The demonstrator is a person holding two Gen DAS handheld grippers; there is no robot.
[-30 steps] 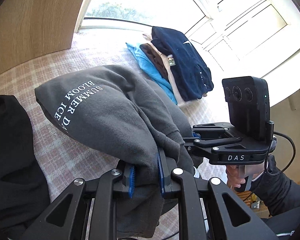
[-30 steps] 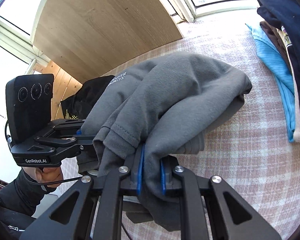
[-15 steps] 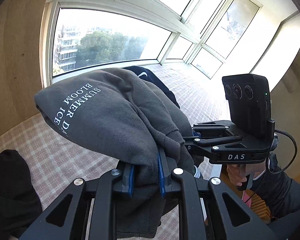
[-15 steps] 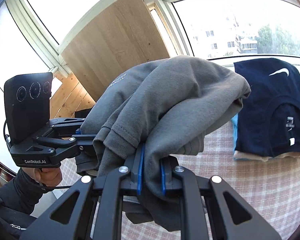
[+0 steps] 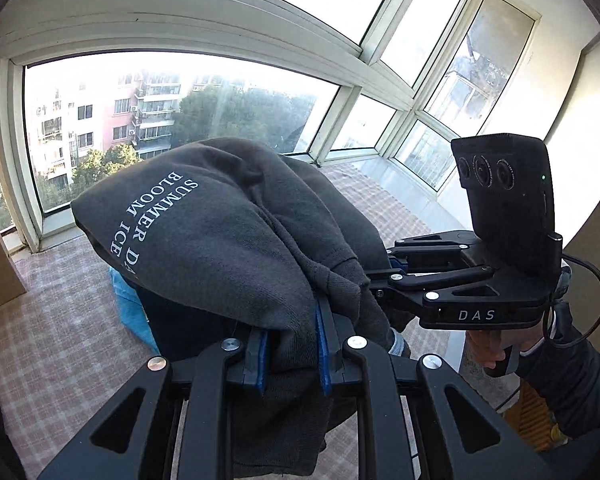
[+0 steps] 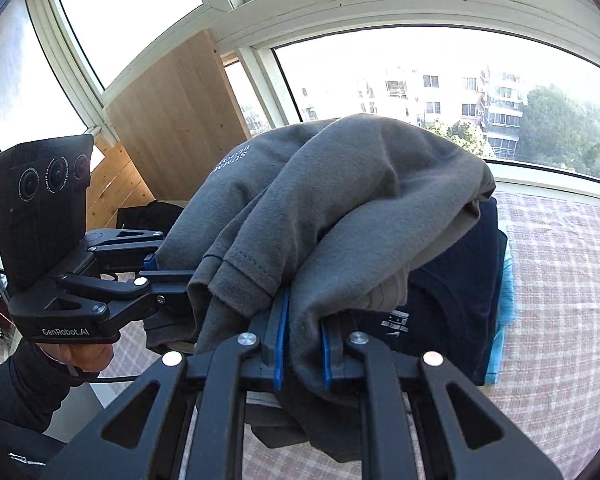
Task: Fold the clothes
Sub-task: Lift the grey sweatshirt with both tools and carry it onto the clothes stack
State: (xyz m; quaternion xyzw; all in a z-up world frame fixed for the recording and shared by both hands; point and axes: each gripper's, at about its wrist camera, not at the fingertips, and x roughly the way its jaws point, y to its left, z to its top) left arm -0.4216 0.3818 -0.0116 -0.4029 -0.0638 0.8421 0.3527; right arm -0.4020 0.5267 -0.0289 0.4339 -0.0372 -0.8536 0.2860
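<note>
A folded grey sweatshirt [image 5: 220, 240] with white lettering hangs in the air, bunched between both grippers. My left gripper [image 5: 292, 350] is shut on its near edge. My right gripper [image 6: 302, 342] is shut on the other end of the grey sweatshirt [image 6: 360, 200]. The sweatshirt hovers over a stack of folded clothes: a navy top [image 6: 452, 300] lies uppermost, with a light blue garment [image 6: 500, 336] under it. In the left wrist view the right gripper [image 5: 396, 272] shows at the right side, and only a blue corner of the stack [image 5: 128, 304] peeks out below the sweatshirt.
A pink checked cloth [image 6: 560, 280] covers the surface. A black garment [image 6: 148, 216] lies far left near a wooden panel [image 6: 172, 120]. Windows [image 5: 180, 112] line the far edge. A person's hand [image 5: 488, 344] holds the right gripper's handle.
Both grippers have carried the grey sweatshirt up and across from the bare cloth to above the stack of folded clothes. The views tilted up toward the windows. Both grips stayed shut.
</note>
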